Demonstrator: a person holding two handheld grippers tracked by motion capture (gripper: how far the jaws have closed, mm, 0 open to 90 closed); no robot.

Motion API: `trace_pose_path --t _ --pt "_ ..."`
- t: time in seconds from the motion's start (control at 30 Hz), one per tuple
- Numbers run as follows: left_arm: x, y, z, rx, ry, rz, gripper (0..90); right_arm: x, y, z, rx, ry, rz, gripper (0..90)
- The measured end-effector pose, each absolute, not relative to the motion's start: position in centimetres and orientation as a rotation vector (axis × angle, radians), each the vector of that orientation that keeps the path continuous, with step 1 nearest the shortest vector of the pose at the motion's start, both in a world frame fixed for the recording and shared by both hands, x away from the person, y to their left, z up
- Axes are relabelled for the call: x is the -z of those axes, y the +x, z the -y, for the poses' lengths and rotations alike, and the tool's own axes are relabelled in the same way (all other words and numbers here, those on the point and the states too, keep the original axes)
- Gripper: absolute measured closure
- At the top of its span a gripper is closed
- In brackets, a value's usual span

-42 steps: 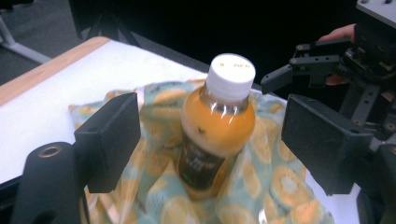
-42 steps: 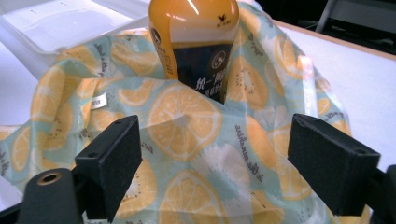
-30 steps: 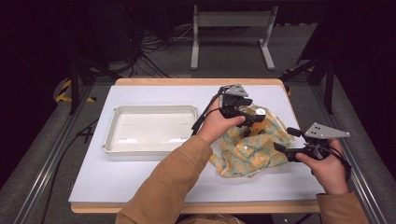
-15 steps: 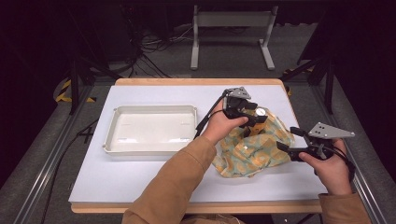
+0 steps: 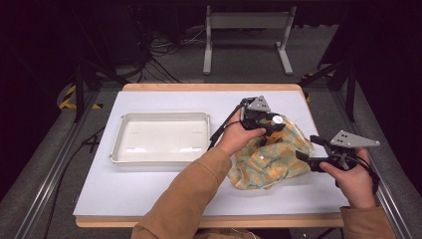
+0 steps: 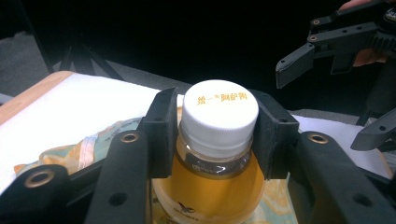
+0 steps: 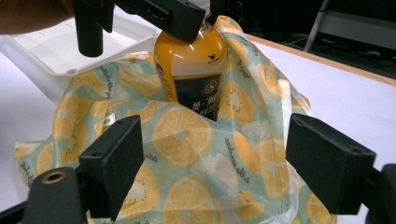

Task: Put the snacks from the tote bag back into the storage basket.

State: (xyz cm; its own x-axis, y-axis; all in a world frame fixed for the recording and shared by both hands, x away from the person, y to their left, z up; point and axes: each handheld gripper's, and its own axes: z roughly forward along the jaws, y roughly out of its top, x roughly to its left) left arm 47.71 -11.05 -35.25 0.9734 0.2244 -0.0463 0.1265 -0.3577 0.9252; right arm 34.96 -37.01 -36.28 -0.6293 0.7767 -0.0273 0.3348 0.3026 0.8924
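A bottle of orange drink (image 7: 191,70) with a white cap (image 6: 219,109) stands upright inside a cloth bag printed with lemon slices (image 5: 268,164), right of the table's middle. My left gripper (image 5: 275,124) reaches in from the left. Its jaws have just been closing with the bottle's neck and cap between them, and both pads (image 6: 161,128) now press on it. My right gripper (image 5: 308,148) hovers at the bag's right edge, open, with its jaws wide apart over the lemon cloth (image 7: 187,154). The bag hides the bottle's lower half.
A shallow white tray (image 5: 164,115) lies on the left half of the white table top (image 5: 149,194). The table's wooden far edge (image 5: 199,87) and a metal stand on the floor (image 5: 249,20) lie beyond. Dark rails run along both sides.
The left gripper's jaws have closed in on the bottle's cap and neck. The cloth bag has spread and sits flatter around the bottle. The right gripper has stayed put.
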Motion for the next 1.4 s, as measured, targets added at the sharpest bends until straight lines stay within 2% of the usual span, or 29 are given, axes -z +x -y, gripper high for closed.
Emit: trace_pose_path --t 0.37,0.73,1.4 --pt "34.5 47.5 10.9 -0.131 1.952 -0.243 58.2 36.4 35.1 37.0 -1.28 0.989 -2.124 19.4" --pt "31.4 47.1 10.3 -0.155 1.903 -0.243 58.2 36.5 35.1 37.1 -1.288 0.992 -2.122 19.4" --pt "28.3 46.1 9.4 -0.141 1.859 -0.259 58.2 36.8 35.2 37.0 -1.287 0.999 -2.136 19.5"
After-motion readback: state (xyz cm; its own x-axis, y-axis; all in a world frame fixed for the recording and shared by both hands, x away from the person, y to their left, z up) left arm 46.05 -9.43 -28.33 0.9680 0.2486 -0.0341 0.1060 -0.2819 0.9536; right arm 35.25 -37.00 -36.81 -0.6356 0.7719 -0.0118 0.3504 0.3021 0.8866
